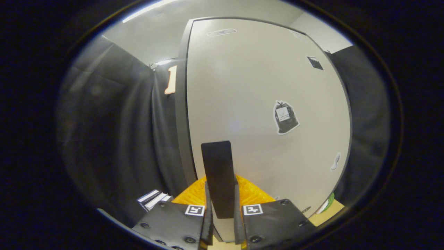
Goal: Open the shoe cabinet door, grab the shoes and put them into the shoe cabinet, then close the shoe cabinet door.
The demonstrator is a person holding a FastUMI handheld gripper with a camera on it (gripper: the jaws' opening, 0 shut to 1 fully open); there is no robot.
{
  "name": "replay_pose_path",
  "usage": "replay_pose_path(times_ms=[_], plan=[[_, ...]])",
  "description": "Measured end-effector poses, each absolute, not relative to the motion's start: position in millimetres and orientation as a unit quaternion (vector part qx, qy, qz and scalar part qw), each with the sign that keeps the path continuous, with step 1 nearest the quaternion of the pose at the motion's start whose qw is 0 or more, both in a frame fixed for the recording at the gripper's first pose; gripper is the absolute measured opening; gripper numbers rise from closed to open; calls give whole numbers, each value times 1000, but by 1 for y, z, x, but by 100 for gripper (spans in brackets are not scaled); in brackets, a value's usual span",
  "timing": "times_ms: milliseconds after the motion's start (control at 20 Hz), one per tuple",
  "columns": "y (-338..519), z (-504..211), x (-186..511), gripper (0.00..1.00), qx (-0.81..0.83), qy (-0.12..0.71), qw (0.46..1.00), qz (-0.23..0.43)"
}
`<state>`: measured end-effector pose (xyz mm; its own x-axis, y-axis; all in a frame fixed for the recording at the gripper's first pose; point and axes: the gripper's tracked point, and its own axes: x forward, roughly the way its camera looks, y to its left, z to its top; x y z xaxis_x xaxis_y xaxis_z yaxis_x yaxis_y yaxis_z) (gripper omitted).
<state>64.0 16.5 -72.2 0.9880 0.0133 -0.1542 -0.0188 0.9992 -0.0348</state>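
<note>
Door handle [218,177] between the jaws (clamped)

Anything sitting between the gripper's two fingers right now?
Yes. In the gripper view the door's dark handle stands upright between the fingers of the gripper, which look closed on it, against the pale cabinet door.

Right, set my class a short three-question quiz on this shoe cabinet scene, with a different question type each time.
1. True or false: the hand-held gripper is closed on the flat black rectangular handle of the pale shoe cabinet door.
2. Which sticker sits on the door, right of the handle? A: black bag-shaped sticker. B: red star. C: blue circle.
3. Fill in: beside the door's dark left edge hangs black ____.
Key: 1 true; 2 A; 3 cloth.
</note>
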Motion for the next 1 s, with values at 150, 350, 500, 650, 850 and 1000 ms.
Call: replay_pose_path(times_ms=[150,350,500,650,850,1000], plan=[[16,-71,62,25,-13,77,997,5],[15,-69,53,21,-10,75,997,9],[13,-67,41,18,-12,78,997,18],[10,-66,29,18,-6,80,996,27],[6,-60,14,18,-5,81,995,51],[2,-56,3,17,-7,83,994,68]])
